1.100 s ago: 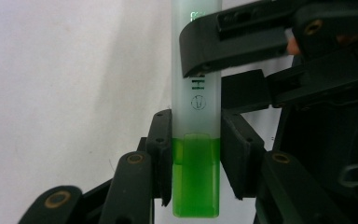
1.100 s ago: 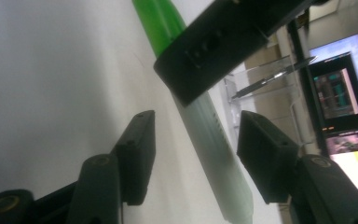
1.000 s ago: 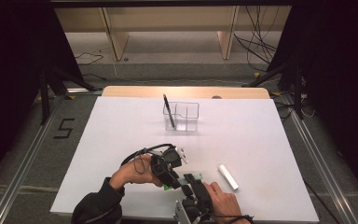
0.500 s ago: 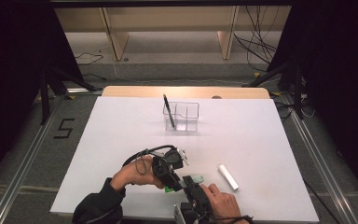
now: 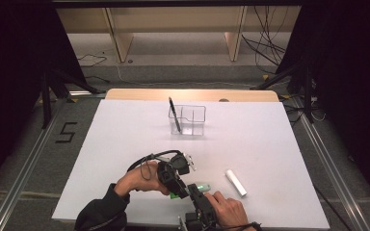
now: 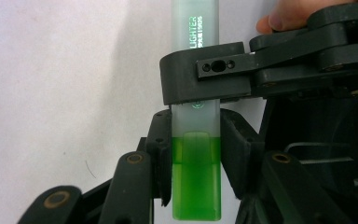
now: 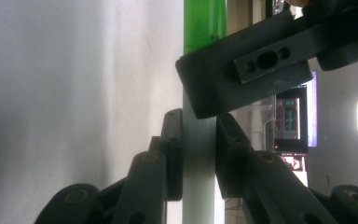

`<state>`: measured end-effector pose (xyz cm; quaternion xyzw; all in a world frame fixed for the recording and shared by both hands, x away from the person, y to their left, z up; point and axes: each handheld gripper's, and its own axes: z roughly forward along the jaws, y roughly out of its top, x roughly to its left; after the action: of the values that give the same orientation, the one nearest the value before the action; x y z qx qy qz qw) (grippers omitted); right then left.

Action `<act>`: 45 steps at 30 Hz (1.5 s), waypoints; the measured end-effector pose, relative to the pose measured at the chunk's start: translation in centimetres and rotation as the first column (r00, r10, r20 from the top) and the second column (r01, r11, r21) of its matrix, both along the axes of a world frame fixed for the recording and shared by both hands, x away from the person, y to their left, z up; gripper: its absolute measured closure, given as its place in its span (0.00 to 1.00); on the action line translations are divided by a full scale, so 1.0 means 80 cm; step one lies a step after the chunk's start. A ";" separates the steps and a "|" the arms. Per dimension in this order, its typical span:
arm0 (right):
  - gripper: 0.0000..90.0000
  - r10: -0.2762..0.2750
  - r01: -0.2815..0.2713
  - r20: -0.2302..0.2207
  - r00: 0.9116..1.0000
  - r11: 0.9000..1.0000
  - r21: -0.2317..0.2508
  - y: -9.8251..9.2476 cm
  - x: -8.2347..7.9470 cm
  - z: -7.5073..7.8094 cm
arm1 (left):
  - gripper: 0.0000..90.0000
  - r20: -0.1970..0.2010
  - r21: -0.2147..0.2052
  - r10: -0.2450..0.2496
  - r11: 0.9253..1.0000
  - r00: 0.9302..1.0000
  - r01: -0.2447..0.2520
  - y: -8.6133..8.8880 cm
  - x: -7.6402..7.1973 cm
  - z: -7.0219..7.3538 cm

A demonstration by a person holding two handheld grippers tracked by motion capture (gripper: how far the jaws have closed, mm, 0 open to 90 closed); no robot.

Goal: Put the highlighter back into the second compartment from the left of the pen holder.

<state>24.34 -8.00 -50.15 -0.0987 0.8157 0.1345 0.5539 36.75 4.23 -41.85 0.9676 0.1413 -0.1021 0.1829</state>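
Both grippers are clamped on the same green highlighter (image 5: 198,186), near edge of the white table (image 5: 125,139), just right of centre. Your left gripper (image 5: 178,185) comes in from the left; in the left gripper view its jaws pinch the green cap end (image 6: 196,177), pads flat on both sides. Your right gripper (image 5: 196,191) comes up from the near edge; in the right gripper view its jaws squeeze the pale translucent barrel (image 7: 198,163). Each gripper view shows the other gripper's jaw crossing the highlighter just beyond its own jaws, so the two grips sit right next to each other. Printed lettering shows on the barrel past the right gripper's jaw in the left gripper view.

Your left hand (image 5: 137,179) and right hand (image 5: 226,208) are both on the handles; a black cable (image 5: 147,159) loops over the left one.

Other items:
- White cylindrical cap-like piece (image 5: 235,182) lying on the table just right of the grippers, apart from them.
- Clear two-compartment holder (image 5: 189,120) at the far centre, well apart, with a black pen (image 5: 174,114) leaning in its left compartment.
- "5" floor marking (image 5: 66,132) left of the table.
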 end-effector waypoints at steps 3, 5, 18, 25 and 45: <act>0.85 0.008 -0.008 -0.001 1.000 1.000 -0.006 0.000 0.000 0.000 | 0.73 -0.003 0.007 -0.003 1.000 1.000 0.003 0.000 0.000 -0.001; 0.86 0.009 -0.009 0.000 1.000 1.000 -0.006 0.000 0.001 -0.001 | 0.68 0.003 0.013 -0.001 1.000 1.000 0.001 0.000 0.000 -0.002; 0.86 0.001 -0.001 0.007 1.000 1.000 0.003 -0.010 0.007 0.005 | 0.32 0.048 -0.001 0.055 0.998 0.997 -0.055 0.025 0.010 0.007; 0.86 -0.010 0.010 0.011 1.000 1.000 0.015 -0.015 0.011 0.008 | 0.25 0.057 -0.030 0.086 0.996 0.995 -0.085 0.049 0.015 0.011; 0.86 -0.110 0.120 -0.075 0.991 0.982 0.147 -0.045 0.041 0.026 | 0.21 0.104 -0.229 0.172 0.963 0.980 -0.145 0.090 0.008 0.013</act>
<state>27.59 -11.61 -48.08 -0.0046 0.8255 0.1672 0.5390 37.37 11.42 -40.81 0.9314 0.1945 -0.0423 0.3047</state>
